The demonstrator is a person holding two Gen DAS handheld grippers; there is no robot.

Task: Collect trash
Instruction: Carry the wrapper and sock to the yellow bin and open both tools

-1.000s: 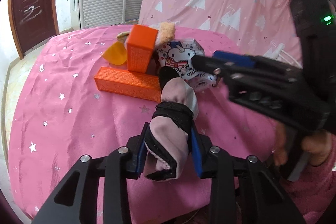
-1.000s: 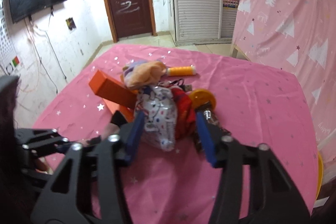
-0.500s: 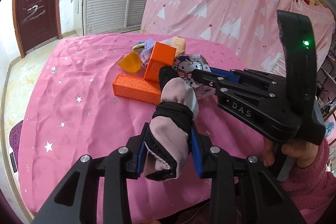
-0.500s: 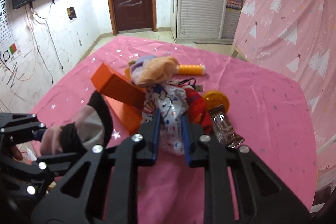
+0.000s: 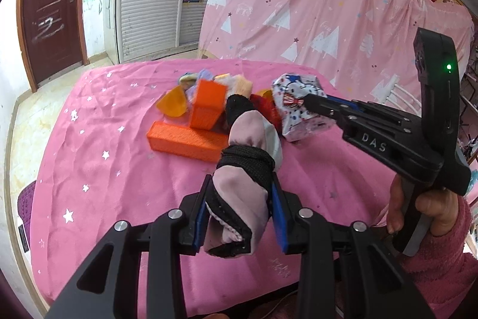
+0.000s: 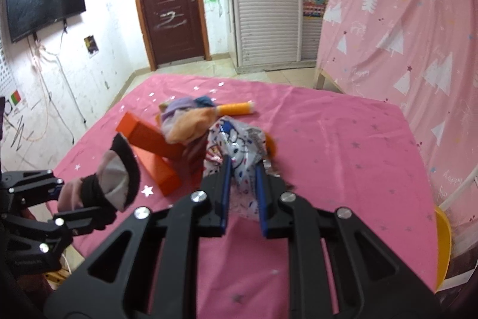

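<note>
The right gripper [image 6: 242, 190] is clamped on a white cartoon-printed wrapper [image 6: 239, 145], which looks lifted clear of the heap at the middle of the desk [image 6: 343, 145]. The left gripper [image 5: 239, 211] is closed on a rolled pink-and-black sock [image 5: 245, 166] and holds it above the near edge of the desk.

So the step in hand reads as the pick-up: both grippers are loaded, each with one piece. On the pink cloth near the centre lie two orange boxes [image 5: 185, 139], one leaning on the other, a soft bundle of cloth [image 6: 188, 121], an orange disc [image 5: 174, 103] and, toward the far edge, an orange tube [image 6: 236, 109].

No bin shows in either view. The next move, I judge, is to carry both pieces to wherever the trash goes and let go there, keeping the thin wrapper from slipping out.
</note>
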